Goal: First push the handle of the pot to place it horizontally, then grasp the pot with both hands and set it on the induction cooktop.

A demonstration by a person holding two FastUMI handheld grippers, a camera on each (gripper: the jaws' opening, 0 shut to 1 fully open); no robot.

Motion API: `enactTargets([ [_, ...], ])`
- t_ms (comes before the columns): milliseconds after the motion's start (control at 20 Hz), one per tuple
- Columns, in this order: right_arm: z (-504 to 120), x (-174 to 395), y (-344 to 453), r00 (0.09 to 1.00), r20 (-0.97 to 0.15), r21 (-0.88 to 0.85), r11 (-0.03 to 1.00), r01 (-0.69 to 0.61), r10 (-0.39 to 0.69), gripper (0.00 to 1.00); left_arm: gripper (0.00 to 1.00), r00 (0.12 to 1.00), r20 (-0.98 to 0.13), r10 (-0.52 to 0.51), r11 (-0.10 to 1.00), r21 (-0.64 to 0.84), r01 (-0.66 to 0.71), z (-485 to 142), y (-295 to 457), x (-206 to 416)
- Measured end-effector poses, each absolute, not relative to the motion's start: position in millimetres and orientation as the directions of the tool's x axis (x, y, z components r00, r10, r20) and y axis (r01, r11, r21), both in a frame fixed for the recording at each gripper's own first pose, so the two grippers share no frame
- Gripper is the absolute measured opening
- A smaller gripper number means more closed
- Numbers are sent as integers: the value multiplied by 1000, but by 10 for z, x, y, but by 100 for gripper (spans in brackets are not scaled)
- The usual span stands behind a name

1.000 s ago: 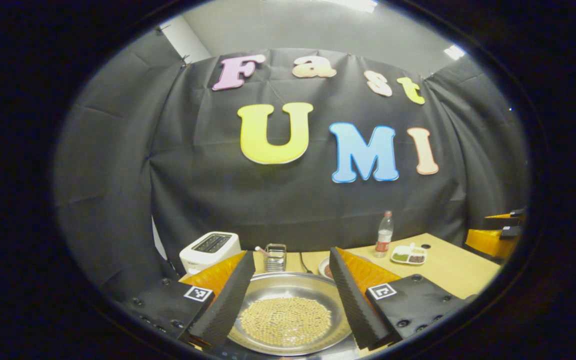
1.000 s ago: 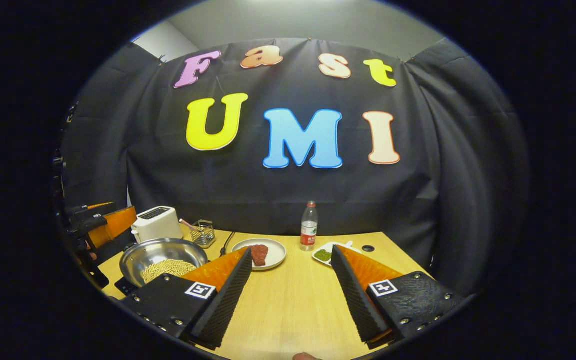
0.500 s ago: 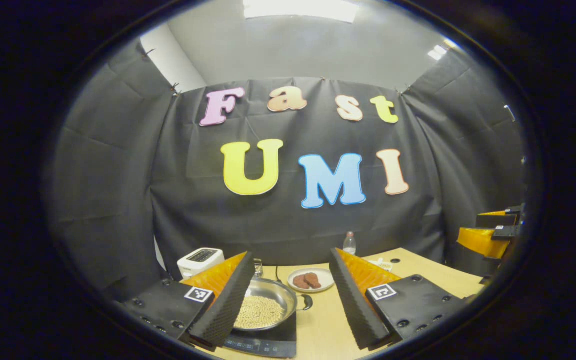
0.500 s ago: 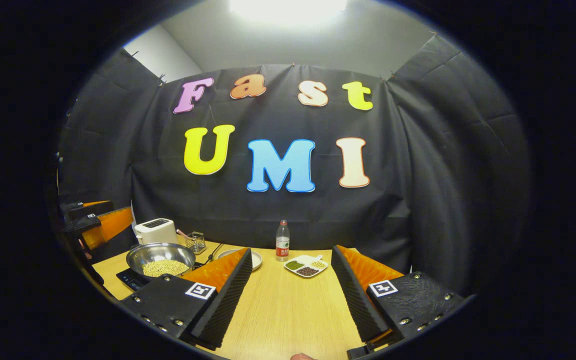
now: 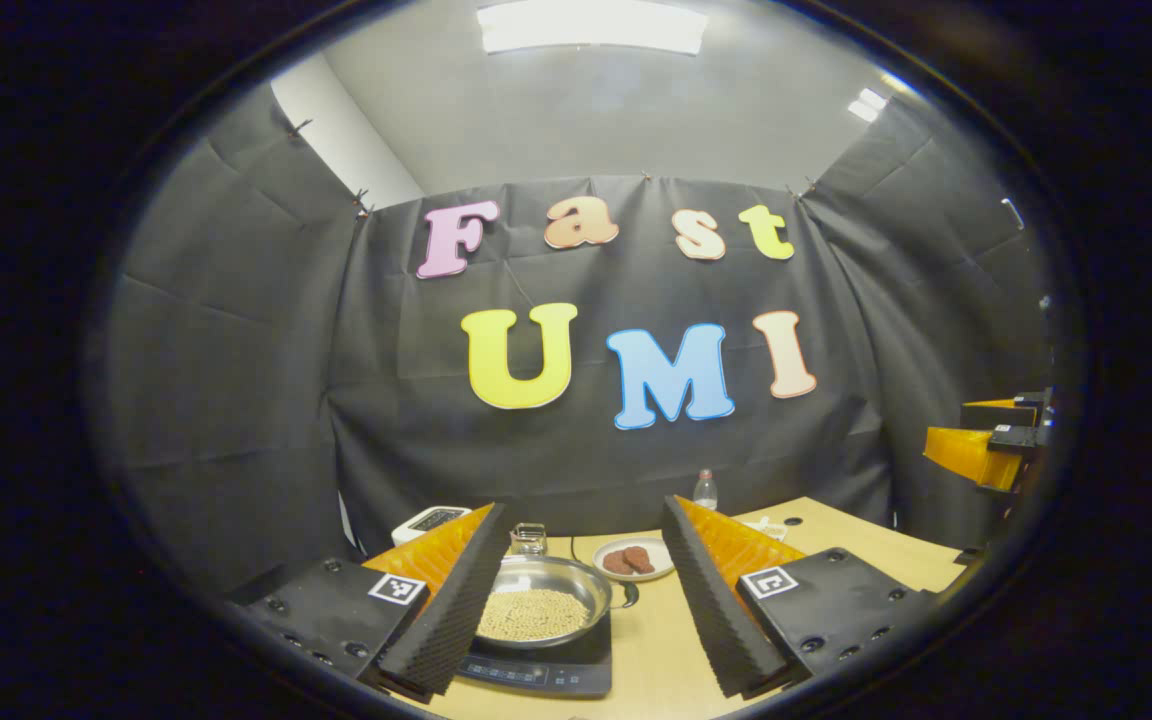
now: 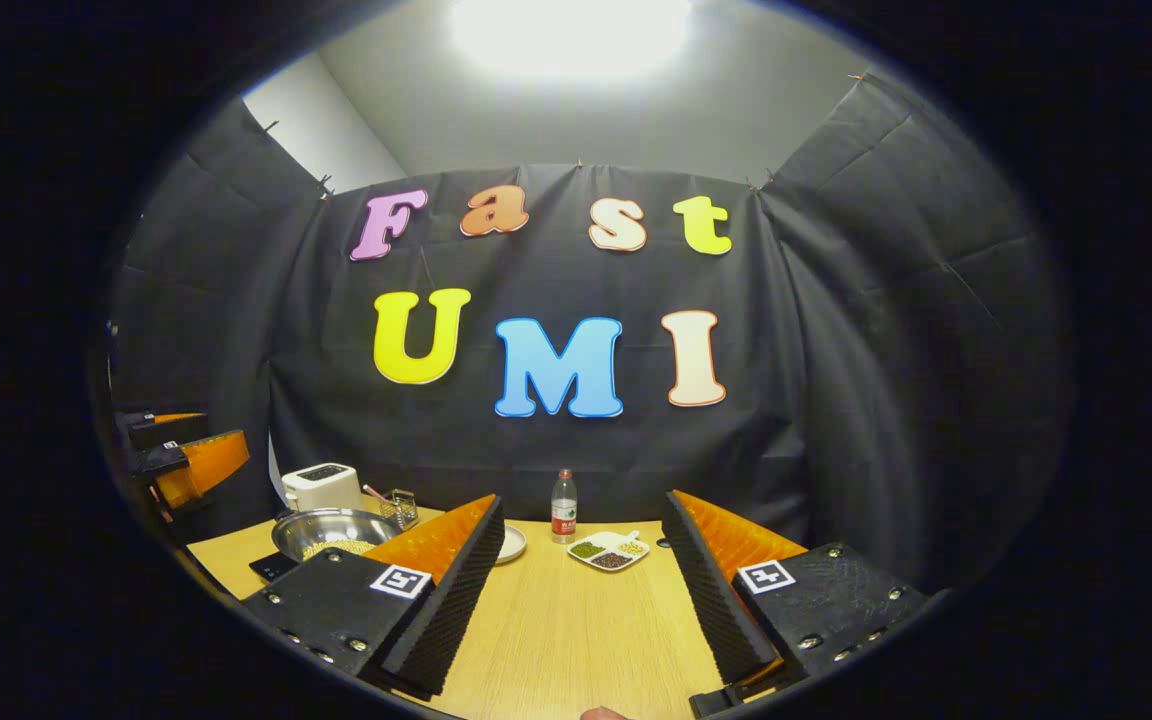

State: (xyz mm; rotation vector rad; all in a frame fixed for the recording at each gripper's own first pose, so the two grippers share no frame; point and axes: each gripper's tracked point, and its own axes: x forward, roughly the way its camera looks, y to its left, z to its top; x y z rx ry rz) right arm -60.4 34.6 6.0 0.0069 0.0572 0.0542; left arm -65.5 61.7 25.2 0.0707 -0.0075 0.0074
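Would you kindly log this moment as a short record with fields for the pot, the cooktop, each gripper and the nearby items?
pot: pot holding pale beans, sitting on the induction cooktop
left gripper: left gripper open, empty, apart from the pot
right gripper: right gripper open, empty, over bare table
nearby: plate with meat, toaster, bottle, divided dish

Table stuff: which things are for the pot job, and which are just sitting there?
For the job:
- pot, full of beans
- induction cooktop, under the pot
- left gripper, open
- right gripper, open

Just sitting there:
- toaster
- wire basket
- plate of meat
- water bottle
- divided dish
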Motion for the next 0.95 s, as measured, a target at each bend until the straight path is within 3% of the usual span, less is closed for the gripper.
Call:
enactTargets([
  [350,150,-600,402,998,-43,26,998,-51,52,96,94,999,27,33,999,41,-34,266,804,-715],
  [400,167,-575,396,998,-41,25,999,-47,48,96,99,999,30,36,999,33,-37,254,811,-715],
  [550,229,-514,412,999,-28,49,998,-40,42,96,100,999,29,39,998,38,-40,252,854,-702],
  [600,242,-498,411,999,-25,54,998,-37,38,95,94,999,33,36,998,42,-37,263,847,-693],
  [750,243,-466,404,999,-19,59,998,-27,28,96,100,999,41,31,998,50,-33,293,851,-680],
  [900,246,-443,413,1000,-19,59,998,-23,25,95,94,998,49,27,998,47,-29,318,843,-664],
  [950,249,-432,415,1000,-19,59,998,-23,24,96,98,998,51,27,999,45,-29,326,843,-654],
])
